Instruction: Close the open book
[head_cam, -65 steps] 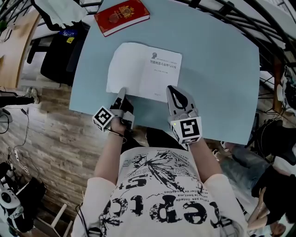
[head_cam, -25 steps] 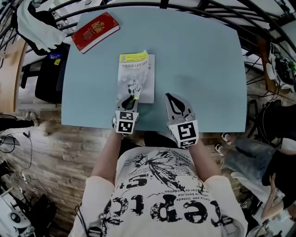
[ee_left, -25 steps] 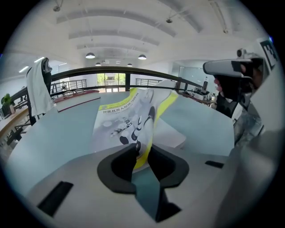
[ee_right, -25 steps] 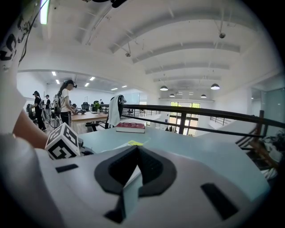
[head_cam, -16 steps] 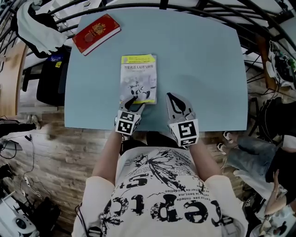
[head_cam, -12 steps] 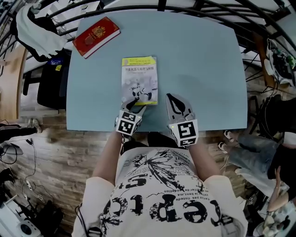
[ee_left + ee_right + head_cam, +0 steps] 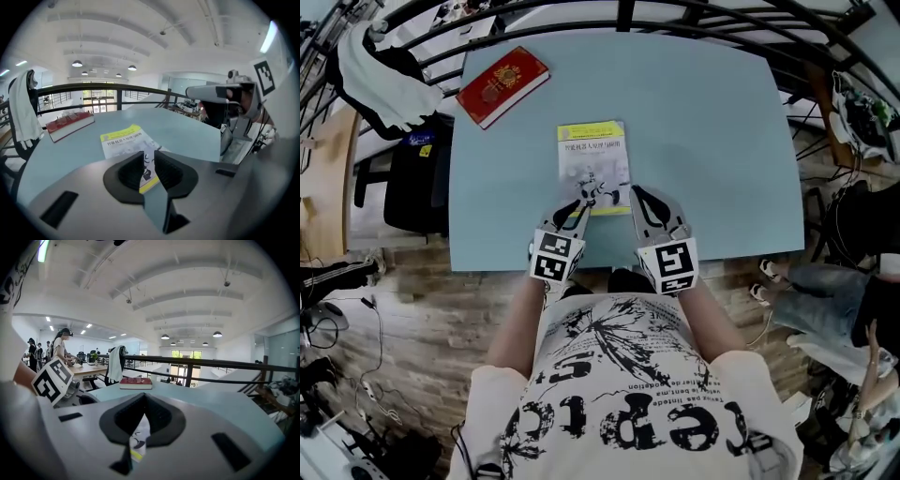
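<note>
- Centrally, the book (image 7: pixel 593 167) lay closed and flat on the table (image 7: pixel 722 131), front cover up, with a yellow band across the far end of the cover and a yellow strip at the near end; its near end sat close to the table's front edge.
- Left hand-held gripper (image 7: pixel 578 204): held over the book's near left corner and tilted downward. Its jaws had just been closing and stood a narrow slot apart. Nothing was between them; its own view showed only the book's cover (image 7: pixel 123 139) through the slot, beyond and below the gripper (image 7: pixel 149 157).
- Right hand-held gripper (image 7: pixel 637 191): held just beside the book's near right edge. Its jaws met at the tips with nothing gripped; in its own view a sliver of the cover showed through the wedge behind the tips (image 7: pixel 143 399). Whether it touched the book could not be told.
- Red book (image 7: pixel 502 84): closed, with a gold emblem on the cover, lying askew at the table's far left corner, well apart from the yellow-banded book; it also showed in the left gripper view (image 7: pixel 70 125) and the right gripper view (image 7: pixel 136 382).
- White garment (image 7: pixel 380 70): draped beyond the table's far left corner.
- Dark railing (image 7: pixel 623 14): curved around the table's far side.
- Wooden floor (image 7: pixel 403 300): visible to the left of the table.
- Printed white shirt (image 7: pixel 619 394): worn by the person holding both grippers.
</note>
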Motion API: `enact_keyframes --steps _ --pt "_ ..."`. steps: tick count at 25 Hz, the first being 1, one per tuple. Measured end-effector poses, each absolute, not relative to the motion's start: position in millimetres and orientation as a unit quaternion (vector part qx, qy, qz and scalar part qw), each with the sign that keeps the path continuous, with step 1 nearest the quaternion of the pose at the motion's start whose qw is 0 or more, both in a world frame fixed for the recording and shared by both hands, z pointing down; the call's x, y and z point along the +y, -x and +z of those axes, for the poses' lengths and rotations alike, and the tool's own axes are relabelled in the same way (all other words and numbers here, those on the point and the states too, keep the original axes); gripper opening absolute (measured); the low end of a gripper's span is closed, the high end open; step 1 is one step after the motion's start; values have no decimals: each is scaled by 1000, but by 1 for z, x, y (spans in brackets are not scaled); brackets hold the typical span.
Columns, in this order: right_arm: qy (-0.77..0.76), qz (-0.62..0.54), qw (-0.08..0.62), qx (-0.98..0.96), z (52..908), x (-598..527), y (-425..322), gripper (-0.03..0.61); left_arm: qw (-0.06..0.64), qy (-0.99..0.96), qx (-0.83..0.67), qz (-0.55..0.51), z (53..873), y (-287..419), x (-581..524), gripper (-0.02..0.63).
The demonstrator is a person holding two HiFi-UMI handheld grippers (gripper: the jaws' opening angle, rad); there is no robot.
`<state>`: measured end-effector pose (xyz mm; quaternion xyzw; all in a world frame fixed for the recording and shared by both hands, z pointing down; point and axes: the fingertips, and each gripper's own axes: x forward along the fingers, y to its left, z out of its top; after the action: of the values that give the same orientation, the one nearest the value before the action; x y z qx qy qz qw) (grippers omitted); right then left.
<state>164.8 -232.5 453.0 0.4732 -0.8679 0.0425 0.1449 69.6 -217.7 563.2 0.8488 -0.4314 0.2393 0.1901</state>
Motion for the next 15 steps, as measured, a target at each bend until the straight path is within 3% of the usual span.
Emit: enact_keyframes --steps 3,15 --pt "-477 33 134 -868 440 -230 -157 11 164 -852 -457 195 522 -60 -226 37" --pt "-485 -9 66 -872 382 -216 -133 9 -5 -855 -515 53 354 -19 -217 25"
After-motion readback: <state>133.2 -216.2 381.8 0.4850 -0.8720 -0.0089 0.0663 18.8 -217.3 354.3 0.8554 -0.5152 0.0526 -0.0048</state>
